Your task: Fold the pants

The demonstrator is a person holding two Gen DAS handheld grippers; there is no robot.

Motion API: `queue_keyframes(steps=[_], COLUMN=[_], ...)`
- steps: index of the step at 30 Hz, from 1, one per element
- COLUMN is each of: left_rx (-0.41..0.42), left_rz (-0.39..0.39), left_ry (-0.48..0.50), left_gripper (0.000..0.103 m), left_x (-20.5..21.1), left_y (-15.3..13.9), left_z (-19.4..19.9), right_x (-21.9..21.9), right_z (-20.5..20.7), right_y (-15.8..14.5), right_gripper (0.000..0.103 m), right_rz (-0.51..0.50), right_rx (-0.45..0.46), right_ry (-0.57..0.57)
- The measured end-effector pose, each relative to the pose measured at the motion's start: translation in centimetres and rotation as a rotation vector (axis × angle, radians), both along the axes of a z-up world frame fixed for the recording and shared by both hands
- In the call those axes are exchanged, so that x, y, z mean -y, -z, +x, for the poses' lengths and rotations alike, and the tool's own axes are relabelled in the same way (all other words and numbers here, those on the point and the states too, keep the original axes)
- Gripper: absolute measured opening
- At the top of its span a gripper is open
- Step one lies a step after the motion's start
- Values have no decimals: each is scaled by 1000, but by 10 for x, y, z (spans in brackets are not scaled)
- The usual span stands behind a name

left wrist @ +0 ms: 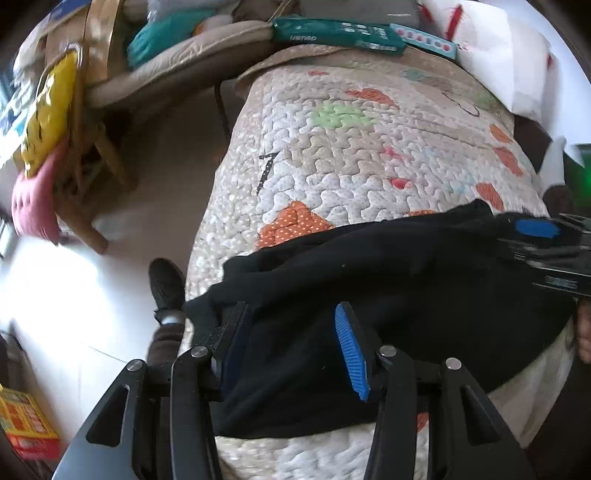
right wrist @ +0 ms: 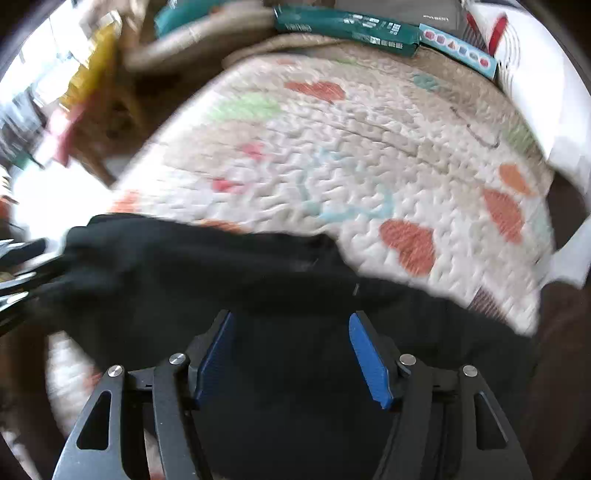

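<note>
Black pants (left wrist: 388, 280) lie bunched across the near edge of a quilted bedspread (left wrist: 351, 147). My left gripper (left wrist: 291, 321) is open just above the pants' left part, jaws wide apart. In the right wrist view the pants (right wrist: 229, 266) fill the lower half, blurred by motion. My right gripper (right wrist: 291, 332) is open over the dark cloth. The right gripper also shows in the left wrist view (left wrist: 539, 236) at the pants' right end. Nothing is gripped that I can see.
The quilt (right wrist: 351, 147) has orange, green and pink patches. A green box (left wrist: 332, 35) and a light-blue box (left wrist: 424, 42) lie at the far edge, a white pillow (left wrist: 498, 55) at far right. A cluttered chair (left wrist: 92, 110) and a foot (left wrist: 166, 284) are on the floor left.
</note>
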State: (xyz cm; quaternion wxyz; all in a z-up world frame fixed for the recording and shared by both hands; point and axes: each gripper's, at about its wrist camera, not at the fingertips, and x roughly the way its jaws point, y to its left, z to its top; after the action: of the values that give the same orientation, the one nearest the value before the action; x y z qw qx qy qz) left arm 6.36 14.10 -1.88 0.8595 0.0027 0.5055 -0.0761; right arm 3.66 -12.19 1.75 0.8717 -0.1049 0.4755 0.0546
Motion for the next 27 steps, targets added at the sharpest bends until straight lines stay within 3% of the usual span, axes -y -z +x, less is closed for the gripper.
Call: queue_keyframes(steps=[7,11,15,18,23,27], left_rx=[13,1,-6,6,48,63], left_rz=[-63,-143,-251,-291,-318,-319], left_ry=[-145,-252,-291,-321,-384,-433], left_gripper=[49,50,51,51,51,52], left_x=[-46,-84,-95,-90,-102,-115], left_y=[-8,-5,2,5,2,2], left_z=[4,2,-4,-8,-15,-22], right_x=[12,23,3,-33,-117,-169], right_z=[66,58,43,35,18,22], right_y=[11,-9,-29,-33,-27,-3], right_gripper=[67,69,69,69,69,70], right_rz=[-221,-144,-12,37,1,-54], right_rx=[50,99,110,80,67,26], right_ry=[125,119,-16,-181,-378,-454])
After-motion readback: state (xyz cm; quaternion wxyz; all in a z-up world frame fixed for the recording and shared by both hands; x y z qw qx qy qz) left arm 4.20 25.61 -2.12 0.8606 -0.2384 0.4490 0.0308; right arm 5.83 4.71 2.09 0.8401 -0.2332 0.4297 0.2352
